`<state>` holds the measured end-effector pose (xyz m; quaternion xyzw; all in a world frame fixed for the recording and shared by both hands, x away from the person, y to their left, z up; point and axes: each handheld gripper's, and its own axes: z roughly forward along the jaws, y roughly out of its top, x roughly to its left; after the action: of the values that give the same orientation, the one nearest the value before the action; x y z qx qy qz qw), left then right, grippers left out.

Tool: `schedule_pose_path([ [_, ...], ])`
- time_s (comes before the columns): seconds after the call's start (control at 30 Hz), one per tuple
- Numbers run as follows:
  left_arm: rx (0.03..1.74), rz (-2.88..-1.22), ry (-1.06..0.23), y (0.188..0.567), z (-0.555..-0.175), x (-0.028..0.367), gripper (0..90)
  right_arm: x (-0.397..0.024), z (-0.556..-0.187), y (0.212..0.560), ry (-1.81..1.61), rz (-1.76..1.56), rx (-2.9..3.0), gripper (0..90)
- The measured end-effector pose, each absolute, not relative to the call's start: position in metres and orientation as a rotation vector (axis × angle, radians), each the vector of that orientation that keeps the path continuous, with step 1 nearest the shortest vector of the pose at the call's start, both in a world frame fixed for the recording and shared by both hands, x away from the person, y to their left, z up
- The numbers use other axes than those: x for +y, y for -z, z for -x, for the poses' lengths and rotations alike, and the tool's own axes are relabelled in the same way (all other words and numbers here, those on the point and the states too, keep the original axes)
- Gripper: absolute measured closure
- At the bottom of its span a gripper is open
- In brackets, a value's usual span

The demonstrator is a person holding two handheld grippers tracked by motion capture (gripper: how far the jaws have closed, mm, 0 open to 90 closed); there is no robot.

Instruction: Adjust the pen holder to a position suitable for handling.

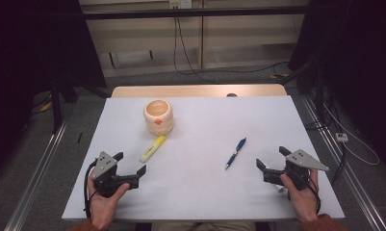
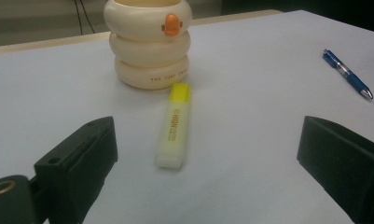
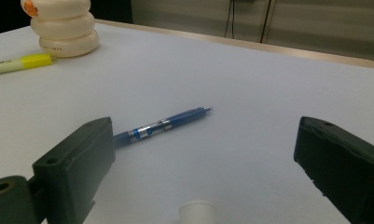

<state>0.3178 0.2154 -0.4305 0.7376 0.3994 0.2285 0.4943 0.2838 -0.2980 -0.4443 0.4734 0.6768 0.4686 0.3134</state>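
- Cream cup [image 1: 158,117] of three stacked rings, upright on the far left part of the white table [image 1: 205,192]; small orange mark on its side.
- Inside of cup seen from above: pale, nothing visible in it.
- Yellow highlighter [image 2: 173,125] flat on the table just beside the cup's base, capped end toward the cup, very close to it or touching; cannot tell which.
- Blue pen [image 3: 160,126] flat on the table right of centre, well apart from cup and highlighter.
- Left gripper [image 1: 130,170] at the near left edge, held in a hand, jaws wide apart and empty, aimed at the highlighter.
- Right gripper [image 1: 273,159] at the near right edge, held in a hand, jaws spread wide with nothing between them, pen lying ahead of them.
- Small white cap-like piece [image 3: 197,212] on the table just below the right jaws.
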Motion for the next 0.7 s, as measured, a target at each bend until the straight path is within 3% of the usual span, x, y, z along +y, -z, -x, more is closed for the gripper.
schedule_pose_path([
  [0.7, 0.96, -1.796, -0.495, 0.421, -0.329, 0.211, 4.3, -0.299, -0.286, 0.445, -1.244, -1.268, 1.794, 4.0],
])
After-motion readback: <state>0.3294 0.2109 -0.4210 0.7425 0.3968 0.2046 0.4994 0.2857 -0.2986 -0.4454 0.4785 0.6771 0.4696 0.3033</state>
